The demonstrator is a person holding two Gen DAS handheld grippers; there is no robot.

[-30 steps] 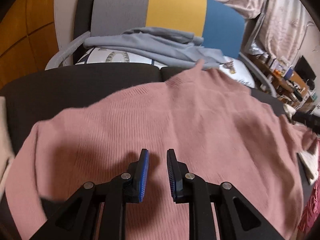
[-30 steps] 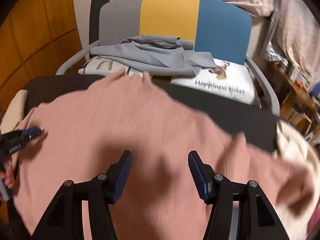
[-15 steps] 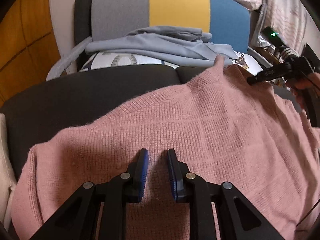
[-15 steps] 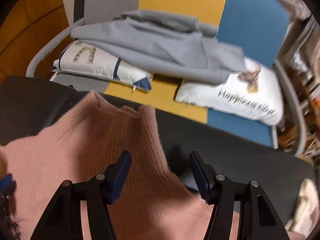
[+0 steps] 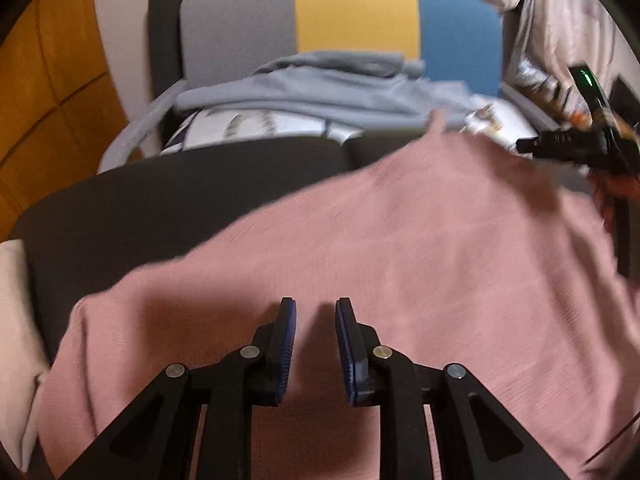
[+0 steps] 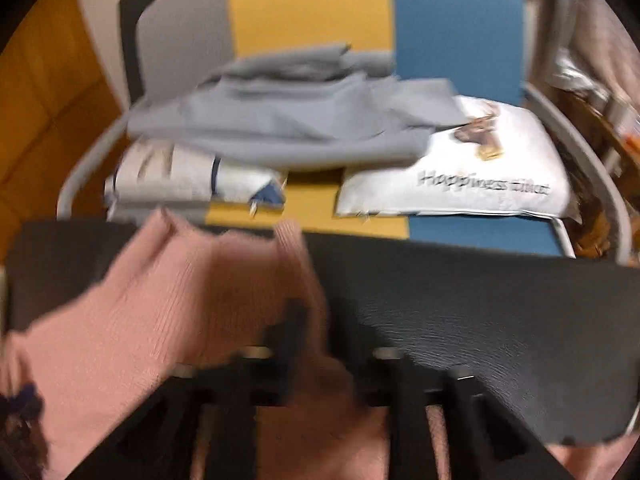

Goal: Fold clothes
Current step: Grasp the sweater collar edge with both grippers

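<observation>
Pink sweater (image 5: 400, 264) is spread flat under the left gripper (image 5: 315, 344), fingers slightly apart, gripping nothing. Right view's blurry: right gripper (image 6: 324, 344) sits at the collar edge; can't tell its state. Folding's barely started.

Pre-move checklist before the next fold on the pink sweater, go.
1. Pink sweater lies spread on the dark surface: ok.
2. Left gripper open, nothing between its fingers: ok.
3. Right gripper closed on the sweater edge near the collar: cannot tell, blurred.
4. Collar lies flat: not ok, its corners stick up.
5. Right-wrist view sharp enough to judge: not ok.
6. Grey garment on the chair apart from the sweater: ok.
</observation>
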